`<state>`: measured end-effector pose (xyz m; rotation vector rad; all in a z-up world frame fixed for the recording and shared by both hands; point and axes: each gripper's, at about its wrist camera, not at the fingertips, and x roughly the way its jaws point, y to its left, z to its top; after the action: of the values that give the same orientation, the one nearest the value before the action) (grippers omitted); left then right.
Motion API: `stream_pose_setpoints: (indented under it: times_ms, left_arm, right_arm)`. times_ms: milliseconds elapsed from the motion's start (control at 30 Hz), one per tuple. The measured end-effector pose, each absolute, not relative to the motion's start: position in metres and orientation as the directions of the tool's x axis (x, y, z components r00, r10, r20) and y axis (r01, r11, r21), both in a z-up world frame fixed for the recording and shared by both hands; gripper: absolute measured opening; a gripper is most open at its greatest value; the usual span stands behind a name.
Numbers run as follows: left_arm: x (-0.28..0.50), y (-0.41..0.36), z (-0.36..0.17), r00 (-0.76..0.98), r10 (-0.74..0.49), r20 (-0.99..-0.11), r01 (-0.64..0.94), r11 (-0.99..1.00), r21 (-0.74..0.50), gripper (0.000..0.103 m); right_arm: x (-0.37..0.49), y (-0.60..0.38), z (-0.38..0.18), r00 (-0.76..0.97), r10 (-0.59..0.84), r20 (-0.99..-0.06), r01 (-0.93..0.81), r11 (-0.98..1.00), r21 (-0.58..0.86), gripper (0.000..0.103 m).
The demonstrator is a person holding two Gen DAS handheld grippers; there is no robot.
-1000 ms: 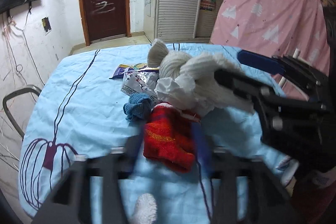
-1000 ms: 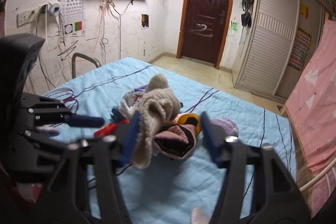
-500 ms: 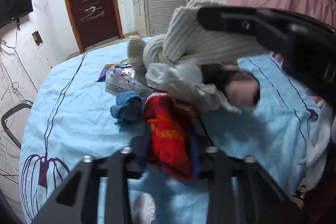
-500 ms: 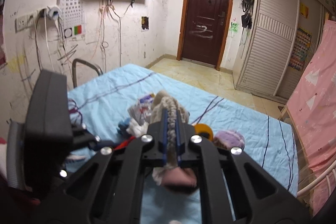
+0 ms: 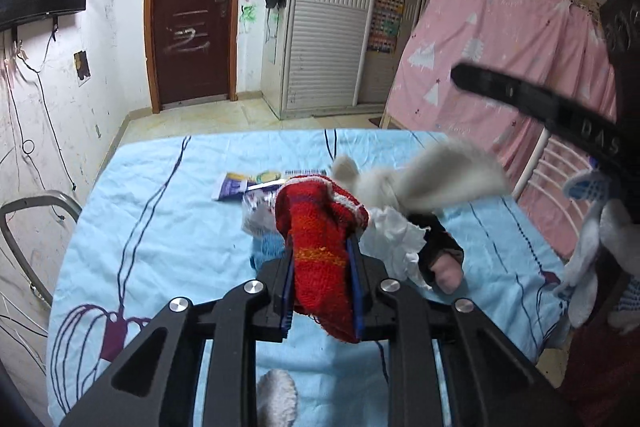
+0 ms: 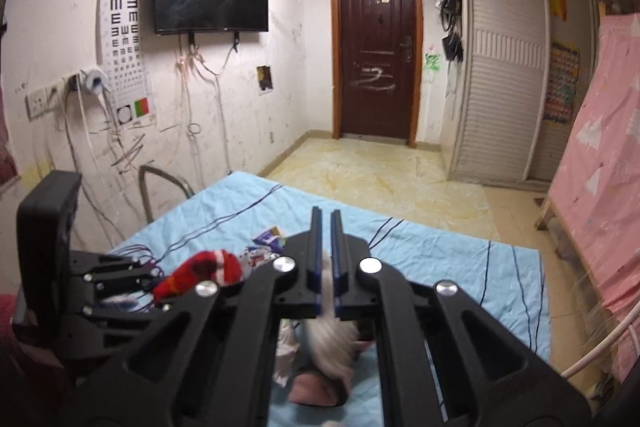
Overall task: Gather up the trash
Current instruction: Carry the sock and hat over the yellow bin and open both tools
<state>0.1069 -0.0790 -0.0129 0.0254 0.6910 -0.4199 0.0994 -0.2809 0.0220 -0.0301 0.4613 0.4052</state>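
Note:
My left gripper (image 5: 322, 267) is shut on a red knitted sock (image 5: 320, 247) and holds it lifted above the blue sheet (image 5: 168, 219). My right gripper (image 6: 325, 239) is shut on a white knitted sock (image 6: 332, 339), which hangs below its fingers and also shows in the left wrist view (image 5: 432, 183). Crumpled white tissue (image 5: 396, 243), a snack wrapper (image 5: 248, 185), a blue cloth (image 5: 268, 247) and a black and pink sock (image 5: 444, 263) lie in a pile under both grippers. The red sock shows in the right wrist view (image 6: 200, 273) too.
A metal chair frame (image 5: 36, 211) stands left of the bed. A pink patterned cover (image 5: 500, 67) and a white rail (image 5: 560, 163) are on the right. Another white sock (image 5: 276, 395) lies at the near edge. A door (image 6: 376, 47) and wardrobe (image 6: 504, 75) are at the back.
My left gripper closed on the red sock and lifted it. My right gripper closed on the white sock and raised it up and to the right off the pile.

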Motion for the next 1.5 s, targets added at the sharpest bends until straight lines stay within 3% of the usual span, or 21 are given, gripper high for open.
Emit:
stream_pose_setpoints:
  times_ms: [133, 200, 233, 267, 433, 533, 633, 667, 900, 1067, 1233, 1500]
  left_arm:
    - [0.107, -0.075, -0.011, 0.691, -0.370, -0.621, 0.376, 0.918, -0.128, 0.013]
    - [0.108, -0.075, -0.013, 0.689, -0.364, -0.626, 0.373, 0.919, -0.123, 0.013]
    - [0.110, -0.075, -0.014, 0.687, -0.364, -0.629, 0.373, 0.920, -0.125, 0.013]
    - [0.112, -0.075, -0.016, 0.684, -0.366, -0.631, 0.372, 0.919, -0.130, 0.013]
    - [0.121, -0.069, -0.022, 0.670, -0.381, -0.637, 0.369, 0.916, -0.160, 0.013]
    - [0.125, -0.067, -0.024, 0.663, -0.387, -0.641, 0.369, 0.914, -0.171, 0.013]
    - [0.128, -0.063, -0.025, 0.660, -0.392, -0.641, 0.363, 0.913, -0.185, 0.013]
    - [0.129, -0.062, -0.025, 0.662, -0.390, -0.640, 0.359, 0.915, -0.187, 0.013]
    - [0.135, -0.057, -0.005, 0.699, -0.392, -0.598, 0.340, 0.918, -0.205, 0.013]
    - [0.139, -0.073, 0.017, 0.714, -0.412, -0.566, 0.371, 0.908, -0.193, 0.013]
    - [0.142, -0.110, 0.042, 0.713, -0.460, -0.529, 0.431, 0.883, -0.186, 0.013]
    - [0.142, -0.204, 0.064, 0.627, -0.603, -0.494, 0.594, 0.780, -0.198, 0.013]
  right_arm:
    - [0.107, -0.282, 0.006, 0.774, 0.395, -0.495, -0.417, 0.906, 0.072, 0.007]
    - [0.111, -0.279, -0.006, 0.755, 0.370, -0.541, -0.417, 0.908, 0.040, 0.043]
    - [0.111, -0.279, -0.010, 0.753, 0.359, -0.551, -0.412, 0.911, 0.030, 0.074]
    - [0.112, -0.278, -0.014, 0.752, 0.348, -0.560, -0.408, 0.913, 0.020, 0.080]
    - [0.121, -0.269, -0.043, 0.719, 0.258, -0.645, -0.392, 0.917, -0.072, 0.080]
    - [0.124, -0.263, -0.055, 0.711, 0.234, -0.663, -0.397, 0.912, -0.104, 0.040]
    - [0.118, -0.258, -0.053, 0.731, 0.214, -0.648, -0.395, 0.907, -0.146, 0.019]
    - [0.116, -0.259, -0.050, 0.744, 0.219, -0.631, -0.388, 0.911, -0.141, 0.017]
    - [0.110, -0.286, -0.016, 0.777, 0.355, -0.520, -0.403, 0.915, 0.022, 0.014]
    - [0.099, -0.308, 0.006, 0.827, 0.355, -0.436, -0.370, 0.928, 0.053, 0.014]
    - [0.081, -0.355, 0.025, 0.887, 0.289, -0.361, -0.282, 0.957, 0.071, 0.014]
    - [0.044, -0.462, 0.023, 0.943, 0.067, -0.327, -0.029, 0.992, 0.120, 0.014]
